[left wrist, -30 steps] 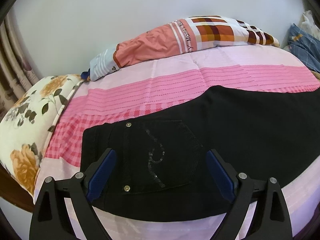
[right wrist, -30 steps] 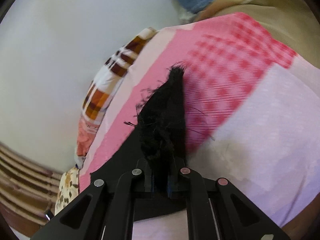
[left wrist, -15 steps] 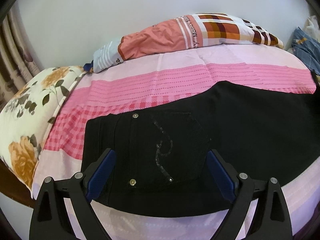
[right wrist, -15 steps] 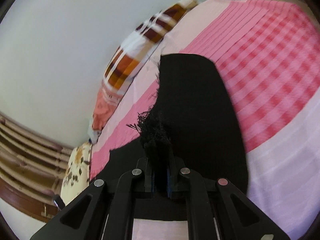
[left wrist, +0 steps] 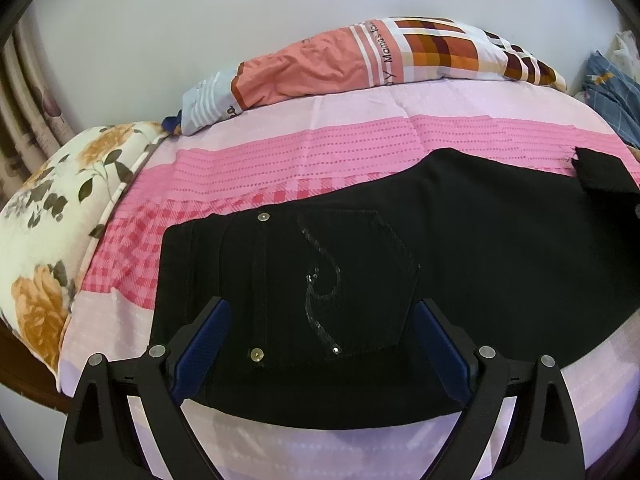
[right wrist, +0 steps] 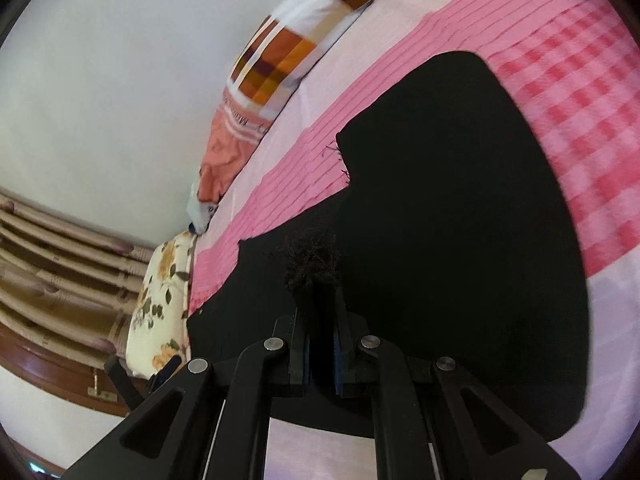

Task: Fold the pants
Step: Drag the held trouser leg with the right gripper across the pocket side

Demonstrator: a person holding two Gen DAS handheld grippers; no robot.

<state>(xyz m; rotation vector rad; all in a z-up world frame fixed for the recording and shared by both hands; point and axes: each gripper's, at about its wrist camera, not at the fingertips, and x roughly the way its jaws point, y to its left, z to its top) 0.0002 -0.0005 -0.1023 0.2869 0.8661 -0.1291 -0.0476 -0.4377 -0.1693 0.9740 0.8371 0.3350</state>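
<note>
Pants half folded on a bed, hem carried toward the waist

Left wrist view: black pants point(left wrist: 460, 248) are laid flat across a pink striped bedsheet point(left wrist: 280, 168), waist end nearest the camera, sequinned back pocket point(left wrist: 352, 284) facing up. The left gripper point(left wrist: 320, 344) is held above the waist with its jaws wide apart and nothing clamped, probably ready to pin the cloth. A patterned pillow point(left wrist: 360, 56) lies against the wall. No containers are seen.

Right wrist view: the right gripper point(right wrist: 320, 312) is closed tight on the frayed hem point(right wrist: 312, 260), so the leg can be doubled over the pants beneath.
</note>
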